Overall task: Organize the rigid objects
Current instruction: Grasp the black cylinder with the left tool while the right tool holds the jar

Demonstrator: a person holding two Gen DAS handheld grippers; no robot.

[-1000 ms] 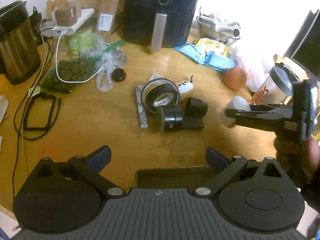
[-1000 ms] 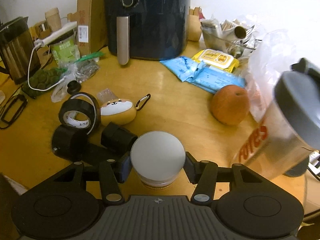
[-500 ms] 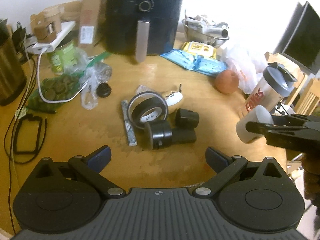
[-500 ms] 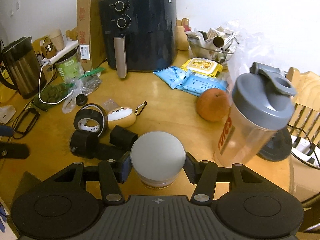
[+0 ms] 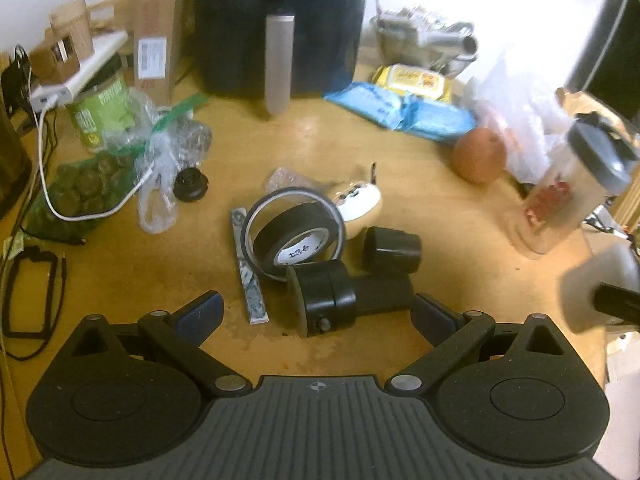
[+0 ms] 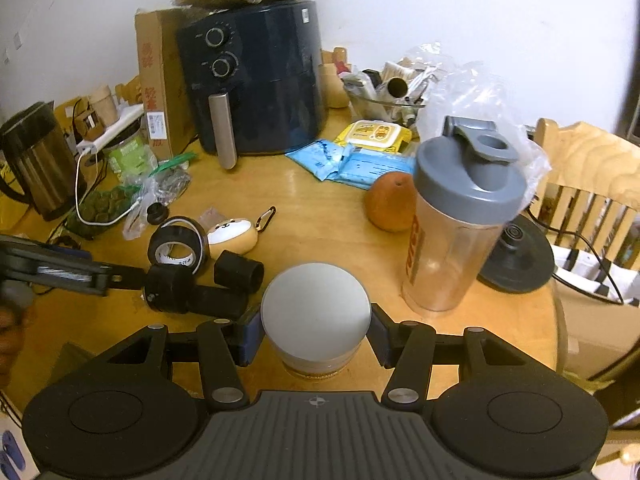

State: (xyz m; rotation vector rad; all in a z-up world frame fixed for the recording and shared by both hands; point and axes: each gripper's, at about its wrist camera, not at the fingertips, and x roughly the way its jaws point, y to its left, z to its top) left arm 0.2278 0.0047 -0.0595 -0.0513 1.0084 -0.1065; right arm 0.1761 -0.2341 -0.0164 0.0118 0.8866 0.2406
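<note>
My right gripper (image 6: 315, 334) is shut on a round jar with a white lid (image 6: 315, 312), held above the table's near edge beside the shaker bottle (image 6: 460, 216). It shows blurred in the left wrist view (image 5: 596, 284). My left gripper (image 5: 316, 314) is open and empty, low over the table just in front of a black cylindrical part (image 5: 326, 298). Behind that lie a black tape roll (image 5: 296, 234), a black cap (image 5: 392, 250) and a tan animal-face case (image 5: 358, 204). The left gripper also shows at the left of the right wrist view (image 6: 60, 270).
A dark air fryer (image 6: 256, 76) stands at the back with a cardboard box (image 6: 154, 80) and a kettle (image 6: 36, 160) to its left. An orange (image 6: 390, 202), blue and yellow packets (image 6: 360, 156), plastic bags (image 5: 164, 152), cables and a wooden chair (image 6: 588, 184) surround the work area.
The right gripper has lifted and pulled back to the right with the jar, away from the black parts. The left gripper has moved forward and lower toward the black cylindrical part.
</note>
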